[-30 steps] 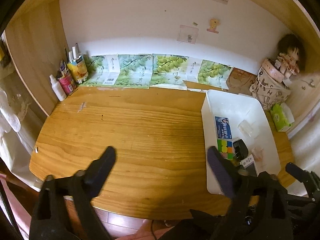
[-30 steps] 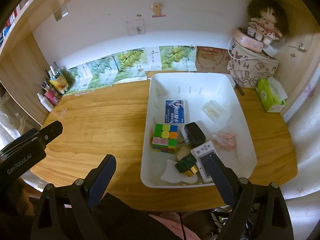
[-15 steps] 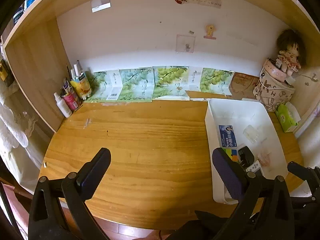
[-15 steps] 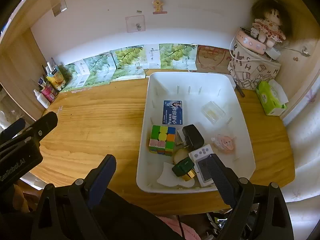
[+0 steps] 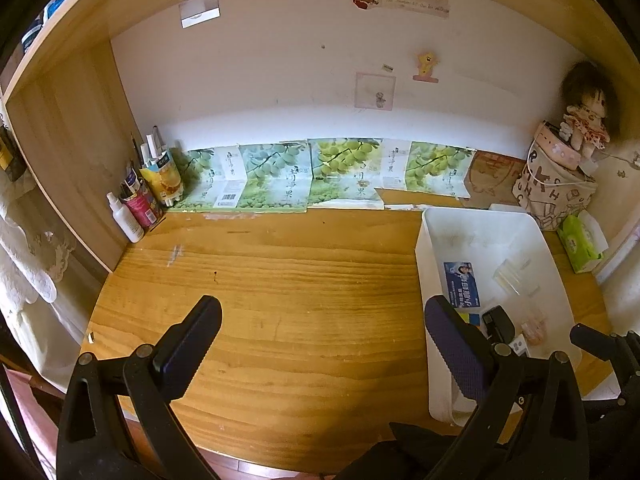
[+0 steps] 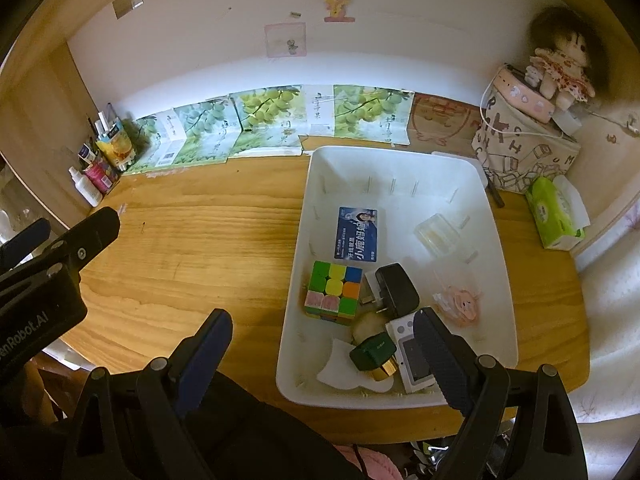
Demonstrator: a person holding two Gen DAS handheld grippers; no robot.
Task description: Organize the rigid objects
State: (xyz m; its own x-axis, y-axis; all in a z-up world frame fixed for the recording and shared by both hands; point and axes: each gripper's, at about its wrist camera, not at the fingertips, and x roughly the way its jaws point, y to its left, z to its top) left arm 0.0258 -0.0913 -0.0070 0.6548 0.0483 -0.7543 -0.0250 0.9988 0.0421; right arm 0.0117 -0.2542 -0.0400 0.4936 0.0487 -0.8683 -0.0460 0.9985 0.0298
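Observation:
A white bin (image 6: 400, 168) stands on the right of the wooden desk (image 6: 200, 248). It holds a colour cube (image 6: 334, 291), a blue card box (image 6: 357, 233), a black charger (image 6: 396, 290), a clear case (image 6: 437, 233), a pink clip (image 6: 460, 300), a green-and-gold bottle (image 6: 374, 356) and a white device (image 6: 412, 356). My right gripper (image 6: 322, 344) is open and empty above the bin's near left corner. My left gripper (image 5: 322, 334) is open and empty above the bare desk (image 5: 280, 300), left of the bin (image 5: 480, 224).
Grape-print boxes (image 5: 280, 176) lean along the back wall. Bottles and tubes (image 5: 140, 196) stand in the back left corner. A printed bag with a doll (image 6: 560, 60) on it and a green tissue pack (image 6: 556, 216) sit at the back right.
Both grippers have pulled back and up from the desk, so more of the wall and bin shows. Nothing in the bin has moved.

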